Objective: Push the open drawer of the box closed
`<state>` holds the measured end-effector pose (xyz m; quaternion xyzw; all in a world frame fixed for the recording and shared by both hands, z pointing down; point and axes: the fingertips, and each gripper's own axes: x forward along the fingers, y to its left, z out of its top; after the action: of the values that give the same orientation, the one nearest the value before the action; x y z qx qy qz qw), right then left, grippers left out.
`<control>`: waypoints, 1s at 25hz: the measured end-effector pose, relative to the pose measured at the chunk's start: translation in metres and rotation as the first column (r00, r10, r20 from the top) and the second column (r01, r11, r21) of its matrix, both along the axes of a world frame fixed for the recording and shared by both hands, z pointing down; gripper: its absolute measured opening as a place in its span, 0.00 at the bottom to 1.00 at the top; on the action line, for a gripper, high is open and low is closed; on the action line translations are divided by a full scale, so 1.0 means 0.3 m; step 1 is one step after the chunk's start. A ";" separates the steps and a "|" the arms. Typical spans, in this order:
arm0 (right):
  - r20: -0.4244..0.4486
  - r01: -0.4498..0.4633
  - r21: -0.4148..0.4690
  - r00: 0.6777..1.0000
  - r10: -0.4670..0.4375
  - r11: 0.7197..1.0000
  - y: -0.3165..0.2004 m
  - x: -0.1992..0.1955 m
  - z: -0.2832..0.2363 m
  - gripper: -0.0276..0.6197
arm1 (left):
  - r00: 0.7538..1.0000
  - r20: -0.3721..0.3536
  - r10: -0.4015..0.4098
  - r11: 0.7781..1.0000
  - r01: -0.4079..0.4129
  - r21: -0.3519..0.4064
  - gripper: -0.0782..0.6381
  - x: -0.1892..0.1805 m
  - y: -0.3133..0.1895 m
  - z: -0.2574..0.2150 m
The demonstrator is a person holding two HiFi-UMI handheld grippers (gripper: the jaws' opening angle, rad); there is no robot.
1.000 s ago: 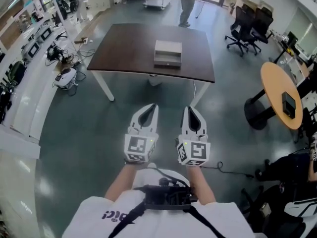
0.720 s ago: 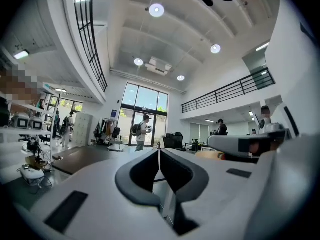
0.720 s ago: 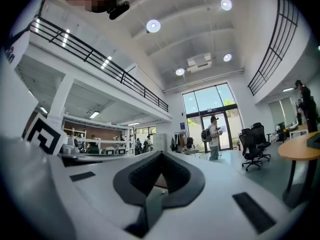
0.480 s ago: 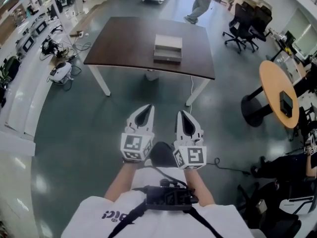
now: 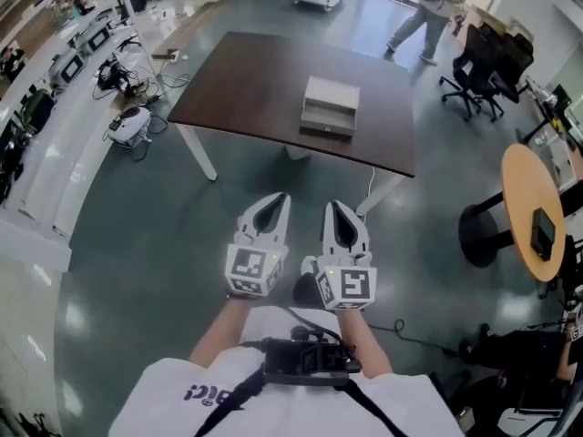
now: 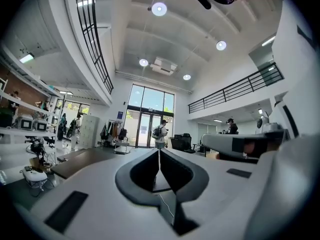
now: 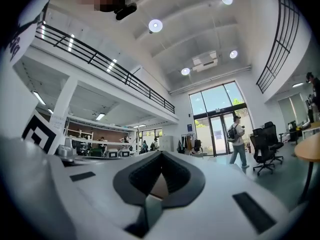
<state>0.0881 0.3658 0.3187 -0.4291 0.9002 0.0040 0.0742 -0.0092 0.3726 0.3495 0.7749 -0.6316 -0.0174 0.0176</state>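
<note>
The left hand-held gripper (image 5: 276, 204) and right hand-held gripper (image 5: 335, 209) have jaws together, empty, presumably for pushing. The box (image 5: 331, 99), its drawer (image 5: 326, 127) open, stands well ahead on the bench (image 5: 246, 85).

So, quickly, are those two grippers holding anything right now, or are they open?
Left gripper: jaws shut, holding nothing.
Right gripper: jaws shut, holding nothing.

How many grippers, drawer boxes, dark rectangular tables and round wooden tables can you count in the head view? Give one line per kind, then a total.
Grippers: 2 (left gripper, right gripper)
Drawer boxes: 1 (box)
Dark rectangular tables: 1 (dark rectangular table)
Round wooden tables: 1 (round wooden table)
Total: 5
</note>
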 end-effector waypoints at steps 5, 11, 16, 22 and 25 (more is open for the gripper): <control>0.021 -0.008 0.020 1.000 0.007 1.000 -0.306 0.050 -0.031 0.05 | 1.000 0.006 -0.006 1.000 0.006 0.017 0.13 0.044 -0.261 -0.024; 0.041 -0.027 0.013 0.999 0.027 1.000 -0.609 0.168 -0.037 0.05 | 1.000 -0.005 -0.012 1.000 0.013 0.011 0.13 0.130 -0.534 -0.017; 0.032 -0.018 -0.025 0.999 0.019 1.000 -0.732 0.174 0.020 0.05 | 1.000 0.013 -0.015 1.000 0.015 -0.006 0.13 0.142 -0.666 0.012; 0.011 -0.035 -0.062 0.999 0.036 0.997 -0.852 0.167 0.063 0.05 | 1.000 0.010 0.017 0.999 -0.016 -0.039 0.13 0.149 -0.806 0.053; 0.022 -0.069 -0.084 0.997 0.072 0.994 -0.918 0.165 0.084 0.05 | 0.999 0.005 0.051 0.998 -0.051 -0.043 0.13 0.140 -0.887 0.062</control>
<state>0.1377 0.0902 0.3439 -0.4633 0.8829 -0.0361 0.0673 0.0327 0.1065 0.3680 0.7903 -0.6119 -0.0010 0.0325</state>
